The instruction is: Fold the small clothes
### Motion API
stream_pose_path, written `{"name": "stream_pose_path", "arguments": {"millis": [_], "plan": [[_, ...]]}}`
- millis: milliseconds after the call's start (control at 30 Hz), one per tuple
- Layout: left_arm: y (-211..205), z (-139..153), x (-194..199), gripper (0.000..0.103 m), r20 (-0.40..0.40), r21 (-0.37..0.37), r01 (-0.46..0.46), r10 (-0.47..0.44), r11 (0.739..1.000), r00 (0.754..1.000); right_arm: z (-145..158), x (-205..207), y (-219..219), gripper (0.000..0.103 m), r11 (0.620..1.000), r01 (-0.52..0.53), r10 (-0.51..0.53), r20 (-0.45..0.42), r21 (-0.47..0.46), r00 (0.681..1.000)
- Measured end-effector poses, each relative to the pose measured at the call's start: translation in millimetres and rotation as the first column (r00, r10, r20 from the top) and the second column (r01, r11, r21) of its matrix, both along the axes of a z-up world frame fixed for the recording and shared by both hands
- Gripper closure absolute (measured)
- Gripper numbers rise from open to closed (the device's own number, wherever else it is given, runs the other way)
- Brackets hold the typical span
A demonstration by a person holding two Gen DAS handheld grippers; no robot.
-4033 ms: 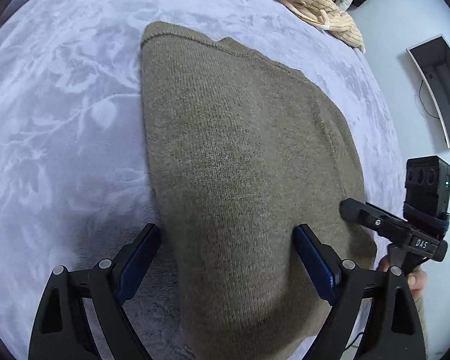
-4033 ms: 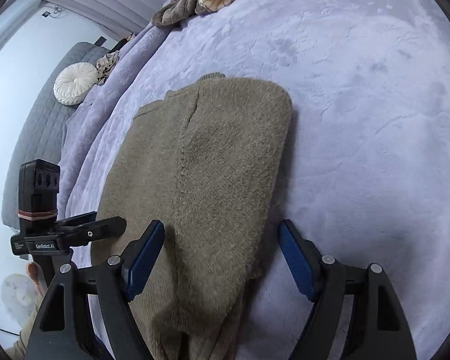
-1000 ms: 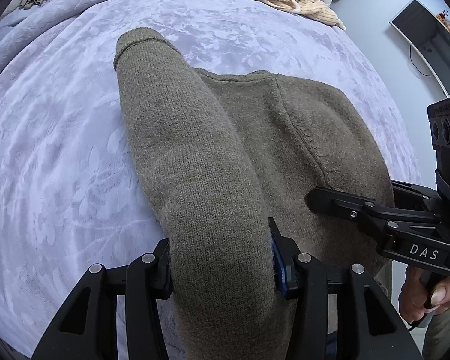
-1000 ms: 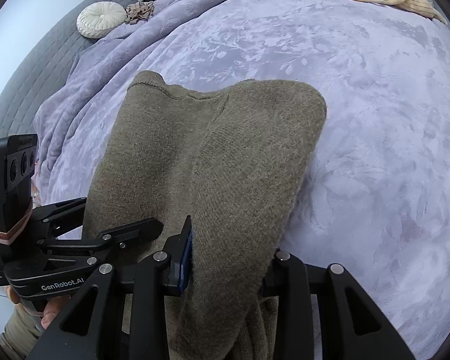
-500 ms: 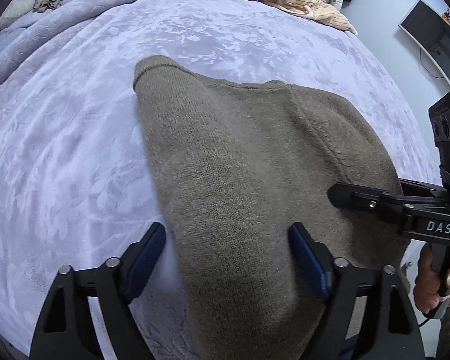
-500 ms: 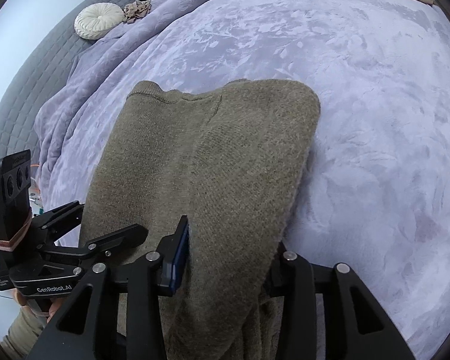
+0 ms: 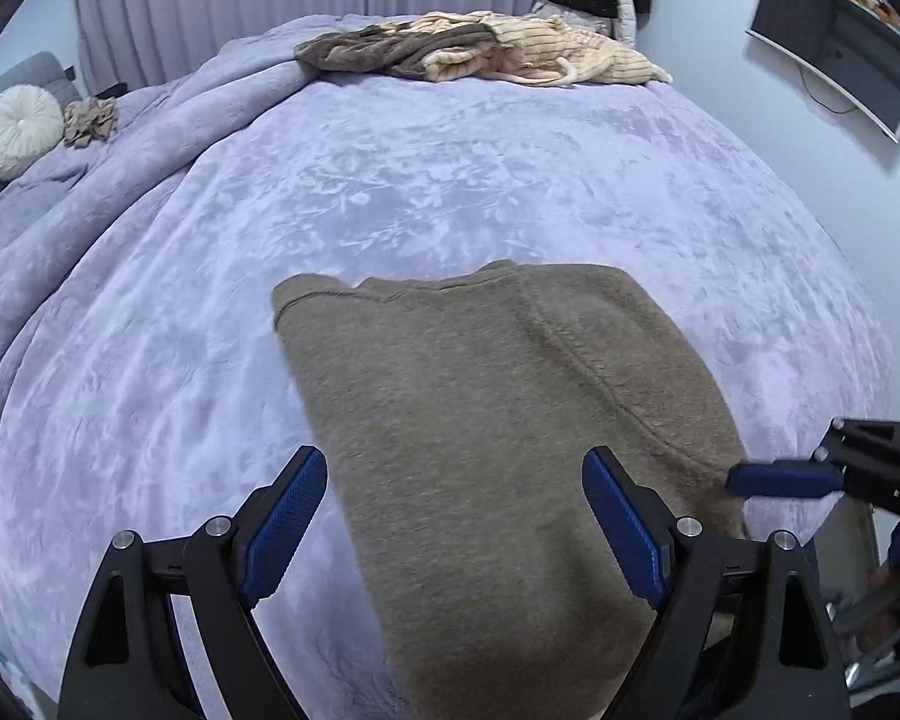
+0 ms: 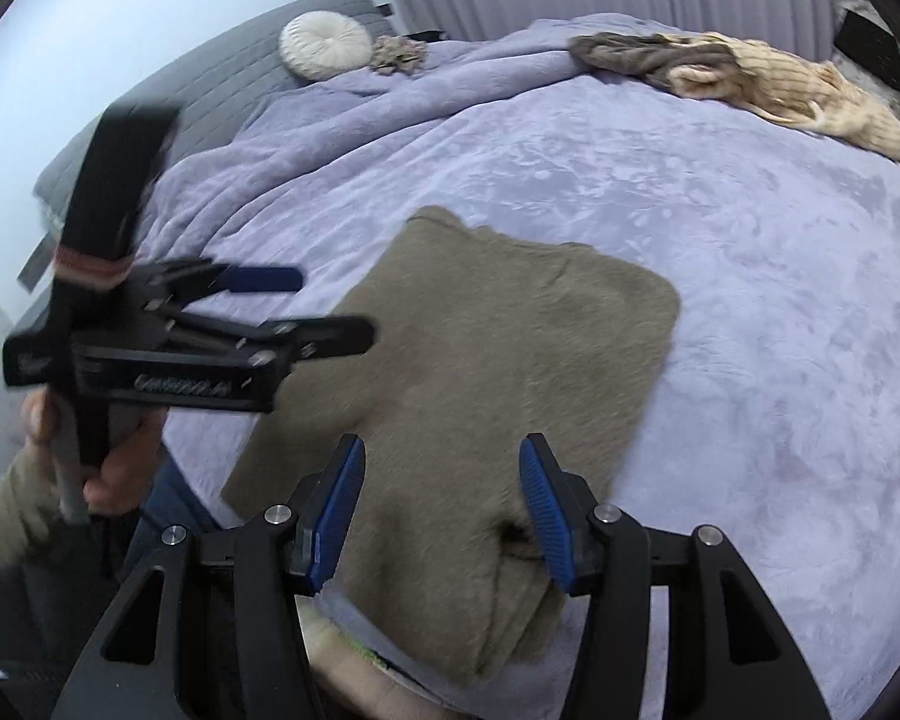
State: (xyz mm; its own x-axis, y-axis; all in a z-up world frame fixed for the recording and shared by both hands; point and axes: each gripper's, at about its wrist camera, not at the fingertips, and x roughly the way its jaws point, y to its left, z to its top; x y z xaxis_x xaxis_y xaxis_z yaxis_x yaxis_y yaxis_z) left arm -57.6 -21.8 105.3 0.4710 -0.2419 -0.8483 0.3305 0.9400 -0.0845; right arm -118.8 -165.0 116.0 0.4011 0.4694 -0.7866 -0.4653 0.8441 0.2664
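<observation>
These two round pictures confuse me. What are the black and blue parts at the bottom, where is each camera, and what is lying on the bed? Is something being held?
Each picture comes from a fisheye camera mounted on a hand-held gripper, a two-fingered tool that a person carries, one in each hand. The black arms with blue pads are its fingers. One view looks along the left hand-held gripper, the other along the right hand-held gripper; each tool also shows at the side of the other's view. On the purple blanket lies a folded olive-brown sweater. At the far edge is a pile of other clothes, and a round white cushion lies to the left. Both grippers are open, and nothing is held.
</observation>
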Motion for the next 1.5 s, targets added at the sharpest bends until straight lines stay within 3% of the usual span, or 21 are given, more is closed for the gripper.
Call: {"name": "stream_pose_path", "arguments": {"millis": [100, 200, 267, 367, 500, 600, 700, 767, 933, 1000, 1100, 1200, 1300, 1433, 1500], "plan": [[-12.4, -9.7, 2.6, 0.015, -0.011, -0.003, 0.05, -0.05, 0.999, 0.999, -19.0, -15.2, 6.8, 0.045, 0.998, -0.062, 0.062, -0.021, -0.028, 0.998], [-13.9, -33.6, 11.3, 0.015, -0.05, 0.048, 0.04, -0.038, 0.998, 0.998, -44.0, -16.0, 0.9, 0.046, 0.996, -0.043, 0.039, -0.057, -0.08, 0.998], [-10.1, -47.8, 16.1, 0.015, -0.073, 0.069, 0.025, -0.02, 0.997, 0.997, -52.8, -14.9, -6.4, 0.046, 0.998, -0.032, 0.028, -0.074, -0.052, 0.997], [-2.1, -58.5, 17.9, 0.015, -0.097, 0.04, 0.016, -0.013, 0.999, 0.995, -60.1, -15.6, -9.6, 0.046, 0.999, -0.037, 0.035, -0.064, -0.028, 0.997], [-3.7, -46.2, 21.8, 0.015, -0.096, 0.065, 0.012, -0.005, 0.998, 0.995, -62.0, -13.5, -8.2, 0.046, 0.999, -0.035, 0.033, -0.075, -0.03, 0.997], [-3.7, -28.2, 34.2, 0.015, -0.041, 0.098, -0.016, 0.02, 0.995, 0.999, -37.3, -7.1, -10.4, 0.045, 0.999, -0.048, 0.048, -0.047, -0.003, 0.998], [-7.2, -31.4, 58.4, 0.015, -0.032, 0.186, -0.05, 0.057, 0.981, 0.998, -15.7, 16.0, -14.2, 0.037, 0.999, -0.031, 0.031, 0.02, -0.018, 0.999], [-3.4, -43.2, 76.3, 0.015, -0.073, 0.199, -0.074, 0.09, 0.977, 0.993, -14.1, 38.3, -16.8, 0.035, 0.999, -0.016, 0.017, 0.03, -0.037, 0.999], [2.4, -68.8, 95.0, 0.015, -0.141, 0.215, -0.096, 0.128, 0.972, 0.982, -40.6, 103.9, -22.7, 0.036, 0.999, 0.025, -0.029, -0.076, -0.044, 0.997], [1.9, -70.2, 94.6, 0.015, -0.143, 0.215, -0.094, 0.127, 0.972, 0.981, -55.7, 115.3, -23.0, 0.035, 0.999, 0.025, -0.03, -0.126, -0.043, 0.992], [2.4, -62.2, 86.5, 0.015, -0.13, 0.224, -0.097, 0.129, 0.97, 0.983, -60.5, 119.7, -23.7, 0.035, 0.998, 0.033, -0.041, -0.131, -0.059, 0.99], [4.1, -43.9, 62.4, 0.015, -0.103, 0.205, -0.088, 0.111, 0.975, 0.988, -37.2, 98.0, -22.7, 0.035, 0.997, 0.044, -0.048, -0.061, -0.063, 0.997], [5.9, -31.2, 34.3, 0.015, -0.095, 0.201, -0.081, 0.102, 0.976, 0.99, -16.5, 57.4, -15.9, 0.035, 0.998, -0.03, 0.031, 0.021, -0.064, 0.999], [8.3, -29.4, -1.8, 0.015, -0.085, 0.229, -0.088, 0.109, 0.97, 0.99, -14.6, 19.6, 0.9, 0.035, 0.99, -0.121, 0.122, 0.014, -0.076, 0.992], [10.9, -31.8, -10.2, 0.015, -0.078, 0.231, -0.092, 0.113, 0.969, 0.991, -29.4, 12.6, 10.2, 0.035, 0.984, -0.135, 0.135, -0.005, -0.12, 0.991]]}}
